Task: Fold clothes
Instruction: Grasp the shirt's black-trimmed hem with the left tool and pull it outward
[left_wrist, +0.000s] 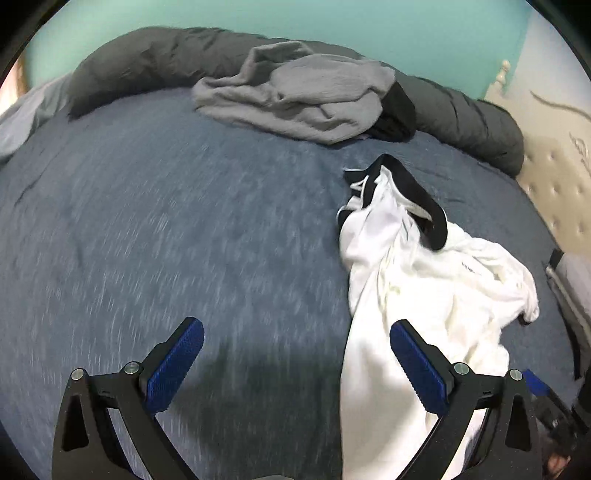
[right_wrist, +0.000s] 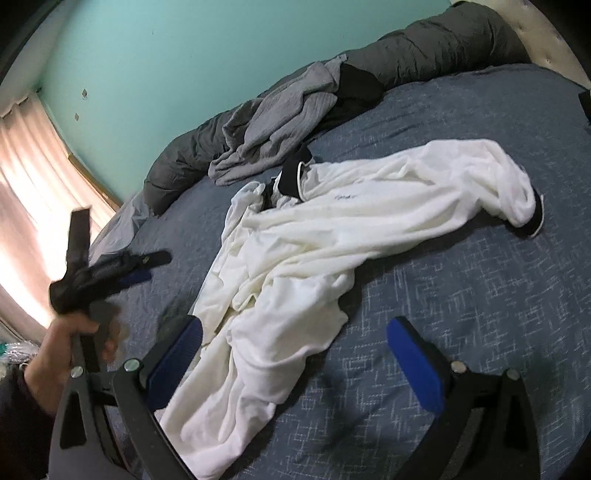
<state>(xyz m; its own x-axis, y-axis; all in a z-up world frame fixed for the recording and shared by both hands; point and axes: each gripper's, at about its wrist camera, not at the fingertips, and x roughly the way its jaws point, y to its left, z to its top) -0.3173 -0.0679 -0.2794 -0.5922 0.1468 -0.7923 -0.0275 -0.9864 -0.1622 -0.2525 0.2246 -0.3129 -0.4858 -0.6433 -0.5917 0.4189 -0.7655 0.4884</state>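
White shirt: lay crumpled on the blue bedspread, black collar at the far end, toward the grey blanket.
Long axis: ran from the near hem, low between my right gripper's fingers, up and away to the collar; one sleeve with a black cuff was thrown out to the right.
Right gripper: stood wide open, nothing in it, and the hem bunched just beside its left blue pad, part of the cloth passing under that pad's line.
Left gripper: also wide open and empty, pointing at bare bedspread; in the left wrist view the shirt lay off to its right, spilling behind the right-hand pad.
Left hand: seen blurred at the lower left of the right wrist view, gripping the tool's handle, clear of the cloth.
Nearer arm: I judged the right one, since the hem sat almost inside its jaws, while my left would have had to swing rightward to meet fabric.
Other laundry: grey blanket and a dark garment heaped against the rolled grey duvet, well apart from the shirt.
Next call: probably spread it flat first, each gripper taking a hem corner.
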